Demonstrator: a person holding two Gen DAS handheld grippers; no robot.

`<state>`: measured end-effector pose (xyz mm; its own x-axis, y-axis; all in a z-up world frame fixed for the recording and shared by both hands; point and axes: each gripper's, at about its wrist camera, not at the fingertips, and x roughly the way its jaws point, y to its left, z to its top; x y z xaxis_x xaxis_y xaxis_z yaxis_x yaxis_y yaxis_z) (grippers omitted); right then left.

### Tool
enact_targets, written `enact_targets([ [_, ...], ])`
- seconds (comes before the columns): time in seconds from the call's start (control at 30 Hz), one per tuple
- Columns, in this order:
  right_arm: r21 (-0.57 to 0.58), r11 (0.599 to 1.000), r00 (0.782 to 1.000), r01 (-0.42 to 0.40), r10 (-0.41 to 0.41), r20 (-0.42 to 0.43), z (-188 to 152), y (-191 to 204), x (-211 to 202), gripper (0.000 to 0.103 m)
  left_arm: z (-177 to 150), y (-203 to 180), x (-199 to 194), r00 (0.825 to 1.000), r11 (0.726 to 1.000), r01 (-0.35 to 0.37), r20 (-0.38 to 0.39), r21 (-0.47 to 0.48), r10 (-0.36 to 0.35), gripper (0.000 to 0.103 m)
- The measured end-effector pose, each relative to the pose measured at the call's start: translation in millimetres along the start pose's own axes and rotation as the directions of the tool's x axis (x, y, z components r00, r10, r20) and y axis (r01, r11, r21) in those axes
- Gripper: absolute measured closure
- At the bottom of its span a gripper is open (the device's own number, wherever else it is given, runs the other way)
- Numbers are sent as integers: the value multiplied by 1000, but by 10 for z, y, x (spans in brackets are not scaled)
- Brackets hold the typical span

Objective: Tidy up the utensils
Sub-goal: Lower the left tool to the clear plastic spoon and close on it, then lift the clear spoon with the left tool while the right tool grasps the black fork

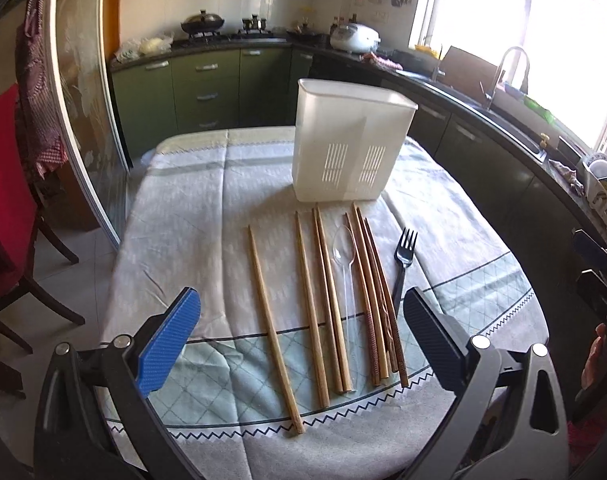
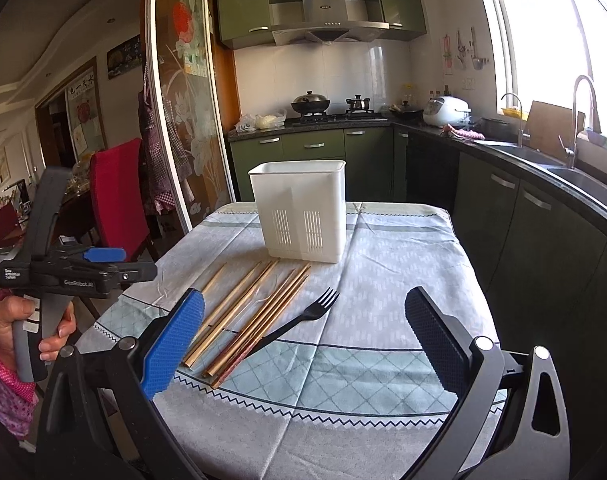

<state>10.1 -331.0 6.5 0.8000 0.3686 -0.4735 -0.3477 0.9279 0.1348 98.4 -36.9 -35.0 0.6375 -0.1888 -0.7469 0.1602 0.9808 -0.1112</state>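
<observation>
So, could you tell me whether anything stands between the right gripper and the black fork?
Nothing visible does. The right gripper is open above the tablecloth, and the black fork lies just ahead, slightly left of centre. The chopsticks lie further left, beside the fork.

Left gripper (image 1: 301, 322) hangs above the near edge of the table (image 1: 183, 216), jaws spread wide, holding nothing. On the cloth lie the chopsticks (image 1: 321, 304) in a row, a clear spoon (image 1: 344, 252) among them and a black fork (image 1: 403, 264) at their right. White holder (image 1: 349, 144) stands upright just behind their far tips.
</observation>
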Motion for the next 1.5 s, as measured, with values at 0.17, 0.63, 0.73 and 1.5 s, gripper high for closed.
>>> enact_targets([
  [0.17,45,999,993,21,-16,-120,58,-229,205,4,254,-198,489,985,998,60,-163,16,-57,6],
  [0.63,102,994,984,39,-21,-178,-30,-479,345,4,337,-524,1510,889,998,65,-454,-3,-59,66],
  [0.73,100,995,984,30,-12,-178,-28,-473,368,4,359,-546,1566,883,999,49,-468,6,-41,73],
  [1.5,223,975,926,-7,90,-366,122,-465,959,4,452,-482,1471,910,998,54,-414,38,-34,94],
])
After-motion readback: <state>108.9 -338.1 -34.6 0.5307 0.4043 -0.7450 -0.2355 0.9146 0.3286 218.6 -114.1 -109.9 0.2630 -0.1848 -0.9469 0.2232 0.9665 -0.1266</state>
